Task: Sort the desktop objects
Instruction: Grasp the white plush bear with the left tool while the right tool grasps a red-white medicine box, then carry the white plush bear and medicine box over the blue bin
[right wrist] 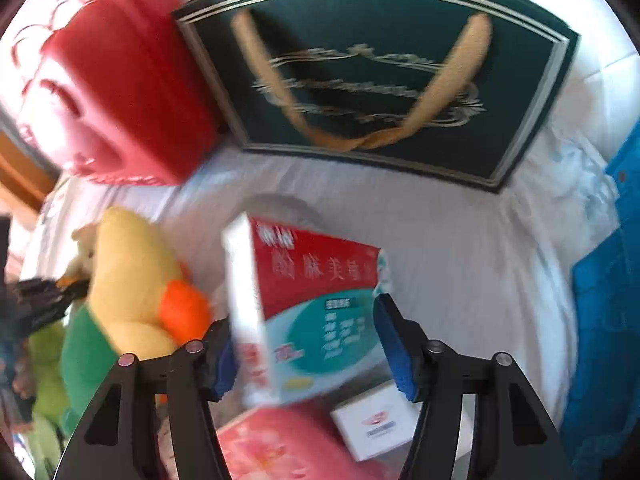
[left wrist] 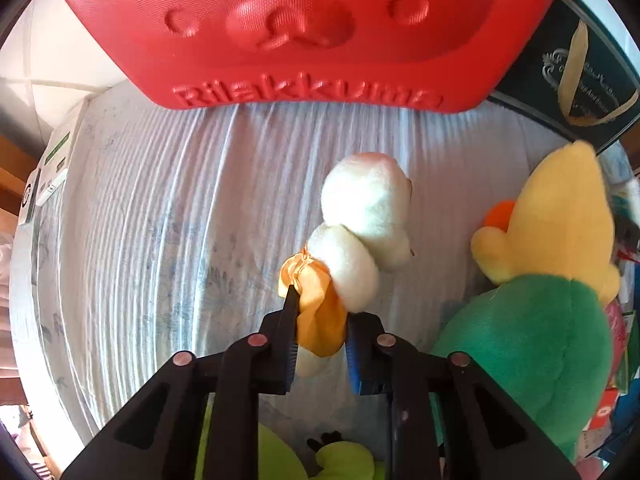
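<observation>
My left gripper (left wrist: 322, 322) is shut on the orange satin bow of a small white plush toy (left wrist: 368, 208), which hangs out ahead of the fingertips over the white ribbed cloth (left wrist: 160, 220). My right gripper (right wrist: 308, 344) is shut on a red, white and teal medicine box (right wrist: 316, 304). The box is tilted and its sides are against both blue pads. It hangs above a pink packet (right wrist: 288, 440) and a small white box (right wrist: 372, 424). The right wrist view is blurred.
A red moulded Rilakkuma case (left wrist: 308, 20) and a dark green gift bag with gold handles (right wrist: 372, 80) stand at the back. A yellow and green duck plush (left wrist: 560, 220) lies right of the white toy, and a lime plush (left wrist: 344, 460) lies below the left gripper. Blue fabric (right wrist: 608, 300) is at the far right.
</observation>
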`<state>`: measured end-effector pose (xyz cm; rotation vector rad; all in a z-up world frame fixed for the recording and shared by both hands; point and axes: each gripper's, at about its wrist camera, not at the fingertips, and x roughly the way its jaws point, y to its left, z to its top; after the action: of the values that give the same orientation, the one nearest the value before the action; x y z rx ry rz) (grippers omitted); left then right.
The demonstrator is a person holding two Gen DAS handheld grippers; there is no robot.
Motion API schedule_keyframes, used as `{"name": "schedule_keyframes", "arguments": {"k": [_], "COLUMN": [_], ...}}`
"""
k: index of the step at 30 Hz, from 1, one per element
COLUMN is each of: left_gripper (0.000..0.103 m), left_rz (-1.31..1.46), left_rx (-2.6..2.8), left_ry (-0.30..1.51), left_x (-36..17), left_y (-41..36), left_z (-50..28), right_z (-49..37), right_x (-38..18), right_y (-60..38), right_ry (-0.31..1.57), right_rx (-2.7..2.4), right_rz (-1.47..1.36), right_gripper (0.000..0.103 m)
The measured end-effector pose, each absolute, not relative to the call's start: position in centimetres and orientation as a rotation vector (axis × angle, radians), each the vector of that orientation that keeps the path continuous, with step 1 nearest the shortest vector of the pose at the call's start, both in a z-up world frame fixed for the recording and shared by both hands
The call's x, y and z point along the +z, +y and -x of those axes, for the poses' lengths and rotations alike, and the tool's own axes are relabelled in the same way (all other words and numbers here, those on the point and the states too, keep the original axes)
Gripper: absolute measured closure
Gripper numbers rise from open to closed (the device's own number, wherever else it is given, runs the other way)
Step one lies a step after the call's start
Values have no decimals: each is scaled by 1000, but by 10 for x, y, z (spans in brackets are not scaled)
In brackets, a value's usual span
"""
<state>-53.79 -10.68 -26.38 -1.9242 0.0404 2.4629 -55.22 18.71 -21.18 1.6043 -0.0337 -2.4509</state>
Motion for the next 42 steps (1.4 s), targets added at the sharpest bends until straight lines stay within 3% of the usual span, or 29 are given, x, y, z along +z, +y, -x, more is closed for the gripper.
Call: {"name": "schedule_keyframes", "arguments": {"k": [8, 15, 22, 30, 42], "left_gripper": [86, 86, 86, 86, 86], "left_rz": [1760, 1438, 1174, 1009, 709], "left_rx": [2577, 2754, 2828, 2836, 2749], "left_ry": [19, 69, 104, 58, 212], "left_x": [-221, -119, -33, 10, 77], "left_y": [-109, -87, -46, -12, 85], "left_z": [524, 463, 385, 284, 187], "right_z": [546, 515, 411, 294, 159], "right_x": [-176, -124, -30, 41, 99], "right_y": [207, 219, 216, 231, 294], "right_ry": [-131, -154, -131, -132, -203], "right_rx": [-2592, -2653, -2729, -2839, -3016], "right_rz": [-1495, -1336, -1051, -824, -560], "right_gripper": [84, 86, 86, 86, 86]}}
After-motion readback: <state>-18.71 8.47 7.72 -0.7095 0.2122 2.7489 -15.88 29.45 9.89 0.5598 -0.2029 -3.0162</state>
